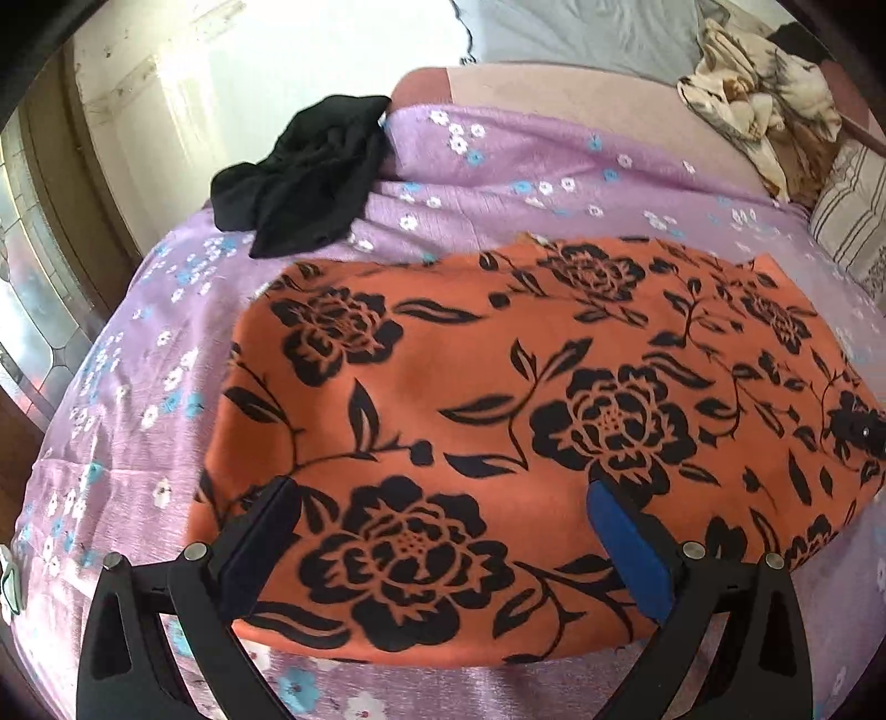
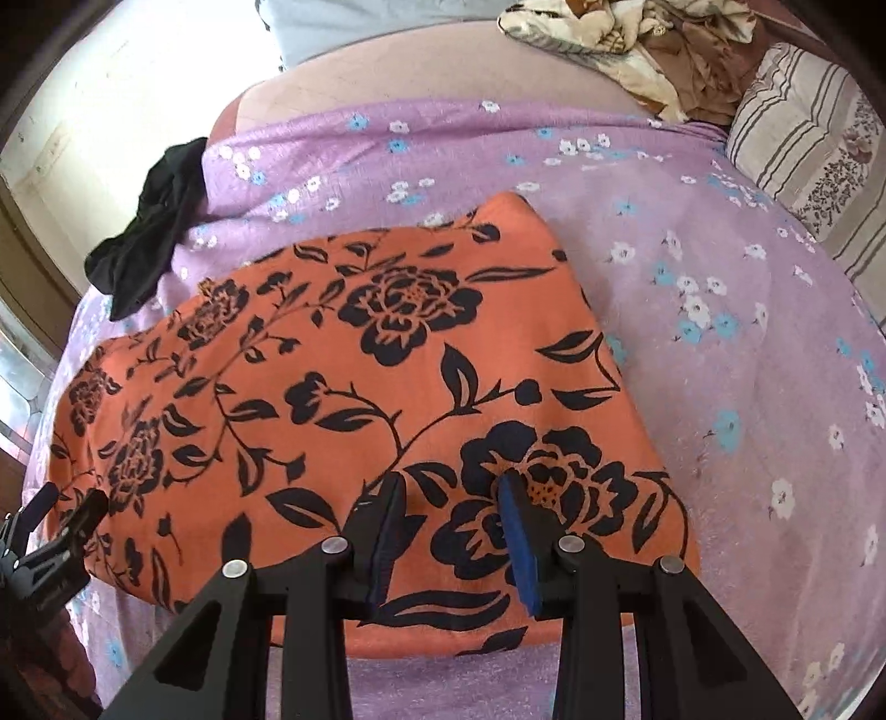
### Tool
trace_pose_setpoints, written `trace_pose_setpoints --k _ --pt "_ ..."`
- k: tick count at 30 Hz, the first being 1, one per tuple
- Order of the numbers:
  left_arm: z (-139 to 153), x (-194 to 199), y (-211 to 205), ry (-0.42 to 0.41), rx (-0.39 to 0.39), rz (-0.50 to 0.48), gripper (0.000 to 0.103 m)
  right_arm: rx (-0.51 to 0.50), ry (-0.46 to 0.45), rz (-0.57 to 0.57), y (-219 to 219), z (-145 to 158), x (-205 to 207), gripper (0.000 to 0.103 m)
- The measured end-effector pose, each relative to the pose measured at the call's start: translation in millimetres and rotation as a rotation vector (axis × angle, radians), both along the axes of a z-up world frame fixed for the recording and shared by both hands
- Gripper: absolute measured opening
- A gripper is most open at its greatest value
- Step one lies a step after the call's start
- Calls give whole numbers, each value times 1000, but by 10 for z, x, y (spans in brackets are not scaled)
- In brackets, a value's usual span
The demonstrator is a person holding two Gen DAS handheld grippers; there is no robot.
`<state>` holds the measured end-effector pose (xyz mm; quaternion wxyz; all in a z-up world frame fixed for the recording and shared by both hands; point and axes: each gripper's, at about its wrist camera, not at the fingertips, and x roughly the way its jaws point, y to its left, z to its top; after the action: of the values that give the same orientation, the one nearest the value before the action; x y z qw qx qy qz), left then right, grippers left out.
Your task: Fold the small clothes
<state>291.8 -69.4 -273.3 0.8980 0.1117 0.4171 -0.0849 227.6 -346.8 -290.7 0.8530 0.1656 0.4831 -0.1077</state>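
An orange cloth with a black flower print (image 1: 498, 399) (image 2: 332, 399) lies spread flat on the purple flowered bedsheet (image 1: 498, 160) (image 2: 747, 343). My left gripper (image 1: 440, 490) stands wide open over the cloth's near left part, and nothing is pinched between its pads. It also shows at the lower left edge of the right wrist view, as the left gripper (image 2: 61, 512). My right gripper (image 2: 453, 482) hovers over the near right part with its pads apart; the cloth lies flat in the gap. In the left wrist view it is a dark shape, the right gripper (image 1: 855, 429), at the right edge.
A crumpled black garment (image 1: 310, 171) (image 2: 149, 232) lies at the bed's far left corner. A striped pillow (image 1: 853, 221) (image 2: 819, 149) and a bundle of patterned fabric (image 1: 758, 99) (image 2: 637, 33) sit at the far right. A glazed door (image 1: 33, 310) is at the left.
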Motion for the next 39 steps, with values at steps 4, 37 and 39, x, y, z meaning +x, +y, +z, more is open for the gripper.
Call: trace_pose_setpoints --k 4,37,39 --pt "-47 24 -31 17 -8 7 102 -6 0 5 2 -14 -2 38" --pt "-136 58 -51 25 16 4 103 1 -9 7 10 -34 32 40" --pt "-136 58 -52 25 15 4 103 4 -11 6 15 -35 22 40"
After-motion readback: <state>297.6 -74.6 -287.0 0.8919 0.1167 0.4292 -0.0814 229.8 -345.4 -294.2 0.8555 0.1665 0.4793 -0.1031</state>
